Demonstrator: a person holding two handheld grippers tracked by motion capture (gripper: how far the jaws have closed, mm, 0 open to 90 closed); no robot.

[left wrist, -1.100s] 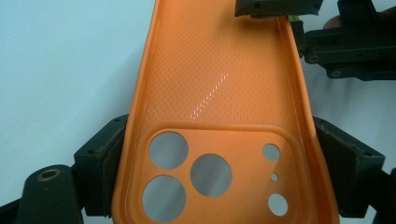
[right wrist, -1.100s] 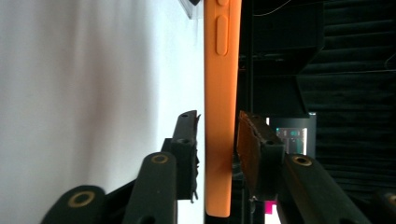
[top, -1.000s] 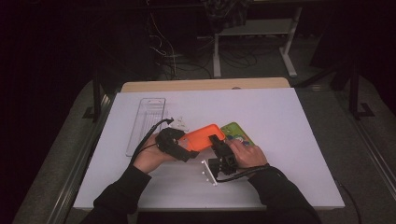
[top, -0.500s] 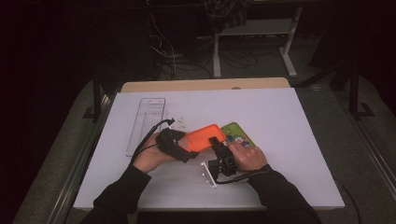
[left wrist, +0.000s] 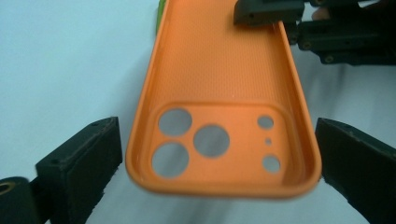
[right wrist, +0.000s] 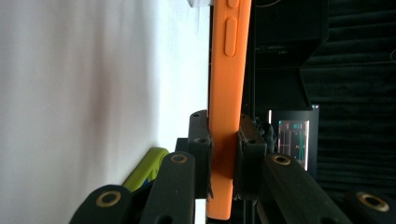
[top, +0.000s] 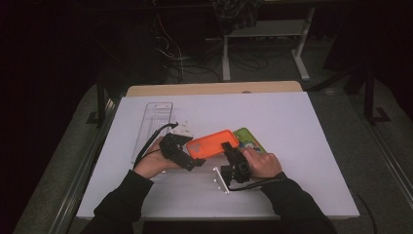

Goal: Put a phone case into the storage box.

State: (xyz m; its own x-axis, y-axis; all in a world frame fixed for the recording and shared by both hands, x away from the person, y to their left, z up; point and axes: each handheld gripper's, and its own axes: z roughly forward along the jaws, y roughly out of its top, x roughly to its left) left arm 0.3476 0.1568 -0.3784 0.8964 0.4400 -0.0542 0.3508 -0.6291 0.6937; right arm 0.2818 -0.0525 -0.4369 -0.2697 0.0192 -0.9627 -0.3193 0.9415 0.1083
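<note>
Two grippers and one orange phone case (top: pixel 213 144) make up our working lot.

High view: we hold the case off the white table (top: pixel 302 126), between our hands. Our right gripper (top: pixel 229 148) takes it at its near long edge; our left gripper (top: pixel 190 148) sits at its camera-hole end. Behind the case a green case (top: pixel 249 141) lies flat on the table, partly covered by the orange one. A clear plastic tray (top: pixel 155 122) lies well to the left, and a small white item (top: pixel 182 129), too small for us to identify, rests near it. A white bracket-like piece (top: pixel 220 181) lies in front of our right hand.

Left gripper view: our jaws stand wide apart, having just been opening, with the camera-hole end of the orange phone case (left wrist: pixel 224 116) between them; the pads (left wrist: pixel 84 158) are clear of both rims. The right gripper (left wrist: pixel 275 14) bites the far rim, so it alone seems to carry the case.

Right gripper view: our right gripper (right wrist: pixel 223 140) is clamped on the thin wall of the orange phone case (right wrist: pixel 226 93), which runs edge-on away from us, side buttons showing. The green case (right wrist: pixel 144 170) peeks out below left. We judge this a handover, the left letting go so the right can reposition. The green case beneath is the nearest obstruction to setting the orange one down.
</note>
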